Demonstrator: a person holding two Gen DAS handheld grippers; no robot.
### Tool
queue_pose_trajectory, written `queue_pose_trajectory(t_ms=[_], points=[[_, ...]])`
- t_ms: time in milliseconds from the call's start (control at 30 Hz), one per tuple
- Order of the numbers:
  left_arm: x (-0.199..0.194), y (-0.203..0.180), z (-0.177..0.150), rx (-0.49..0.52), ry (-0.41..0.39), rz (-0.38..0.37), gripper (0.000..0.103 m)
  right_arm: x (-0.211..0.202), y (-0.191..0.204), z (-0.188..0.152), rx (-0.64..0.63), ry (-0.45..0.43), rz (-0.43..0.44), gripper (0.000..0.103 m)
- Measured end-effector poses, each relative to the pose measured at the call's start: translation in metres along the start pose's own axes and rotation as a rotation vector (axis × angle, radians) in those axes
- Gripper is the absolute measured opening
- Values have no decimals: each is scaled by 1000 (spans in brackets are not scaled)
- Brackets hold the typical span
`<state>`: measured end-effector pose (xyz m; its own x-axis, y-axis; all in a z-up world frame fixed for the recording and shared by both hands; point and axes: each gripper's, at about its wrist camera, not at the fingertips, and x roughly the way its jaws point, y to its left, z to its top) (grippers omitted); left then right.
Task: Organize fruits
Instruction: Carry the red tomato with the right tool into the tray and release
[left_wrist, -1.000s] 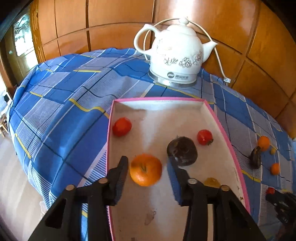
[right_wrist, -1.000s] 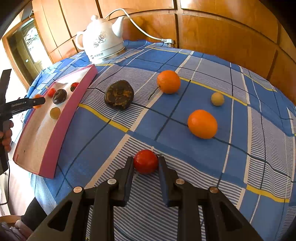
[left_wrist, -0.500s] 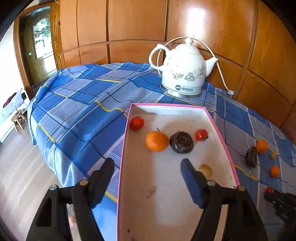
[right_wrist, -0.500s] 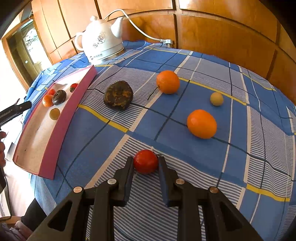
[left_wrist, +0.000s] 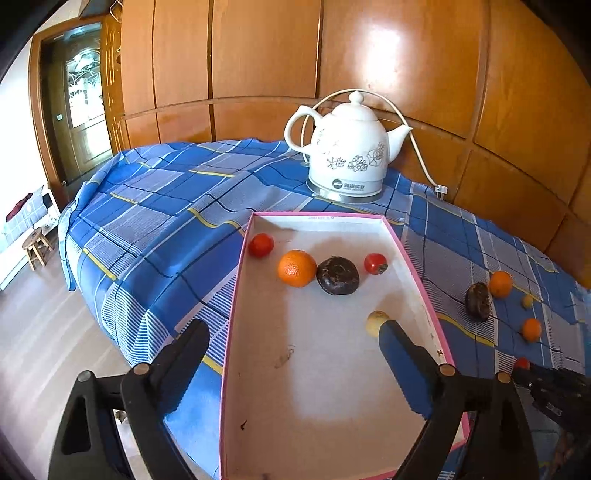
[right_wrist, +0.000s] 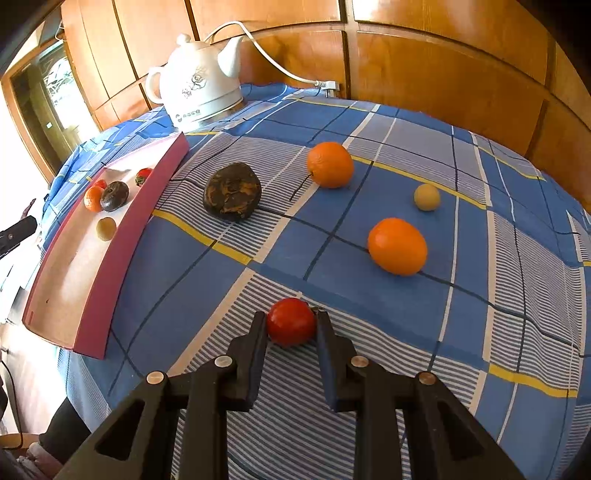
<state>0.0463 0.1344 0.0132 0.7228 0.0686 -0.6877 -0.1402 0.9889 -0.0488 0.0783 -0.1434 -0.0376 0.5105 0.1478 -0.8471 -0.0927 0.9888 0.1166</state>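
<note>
Left gripper (left_wrist: 291, 354) spread (just opening), right gripper (right_wrist: 291, 325) clamped

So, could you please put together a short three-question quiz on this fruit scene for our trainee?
1. True or false: the right hand-held gripper is shut on a red fruit.
2. How many fruits lie in the pink tray?
3. What stands beyond the tray: A) white kettle, B) a bowl, C) a vase?

Key: 1 true; 2 five; 3 A.
</note>
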Motion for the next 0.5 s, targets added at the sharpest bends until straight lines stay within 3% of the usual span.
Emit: queue_pose_trajectory(t_ms=[500], points=[[4,-1,-6,12,16,10,94,-14,12,7,-28,-27,28,26]])
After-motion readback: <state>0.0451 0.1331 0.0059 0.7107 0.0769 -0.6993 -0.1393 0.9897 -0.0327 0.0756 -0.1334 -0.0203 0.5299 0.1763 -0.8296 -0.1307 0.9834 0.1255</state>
